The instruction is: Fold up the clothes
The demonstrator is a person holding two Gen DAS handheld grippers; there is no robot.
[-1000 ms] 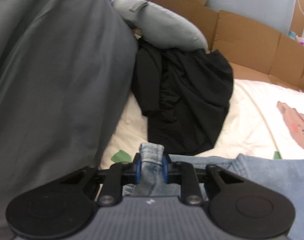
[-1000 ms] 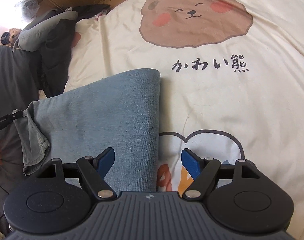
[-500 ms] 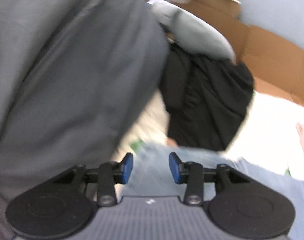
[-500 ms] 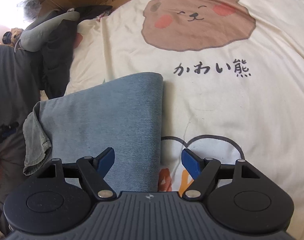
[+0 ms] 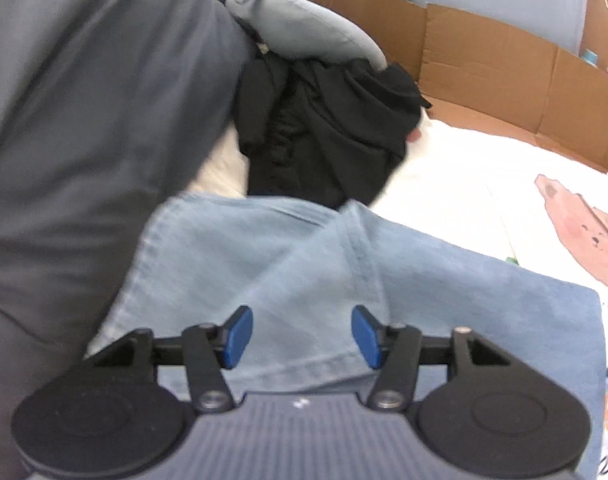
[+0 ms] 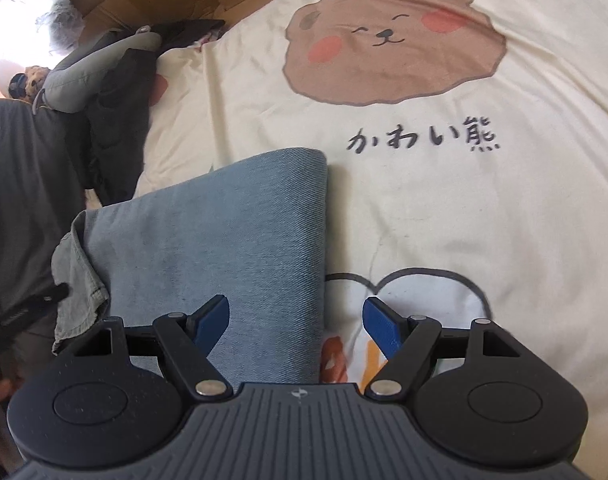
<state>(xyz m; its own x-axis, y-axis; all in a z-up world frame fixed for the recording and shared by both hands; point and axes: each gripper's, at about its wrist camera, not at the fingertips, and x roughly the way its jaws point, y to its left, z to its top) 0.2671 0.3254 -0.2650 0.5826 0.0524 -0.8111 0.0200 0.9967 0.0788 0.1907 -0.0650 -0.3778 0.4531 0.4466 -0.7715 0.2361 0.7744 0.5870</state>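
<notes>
Folded blue jeans (image 5: 288, 272) lie on the cream bedspread (image 5: 484, 168), with a loose flap of denim on top near the person's side. My left gripper (image 5: 302, 338) hovers just over that flap; its jaws are opening and nothing is pinched between the blue pads. In the right wrist view the same jeans (image 6: 232, 232) form a neat folded slab with a rounded far edge. My right gripper (image 6: 296, 326) stands open above the slab's right edge, holding nothing.
The bedspread (image 6: 484, 208) carries a brown bear print (image 6: 392, 40) and black lettering. A crumpled black garment (image 5: 328, 128) and a grey pillow (image 5: 304, 28) lie beyond the jeans. Cardboard (image 5: 484, 52) lines the far edge. The person's grey clothing (image 5: 84, 120) fills the left.
My left gripper let go of the denim hem it pinched, opened its jaws and slid across over the jeans. The right gripper kept still and open.
</notes>
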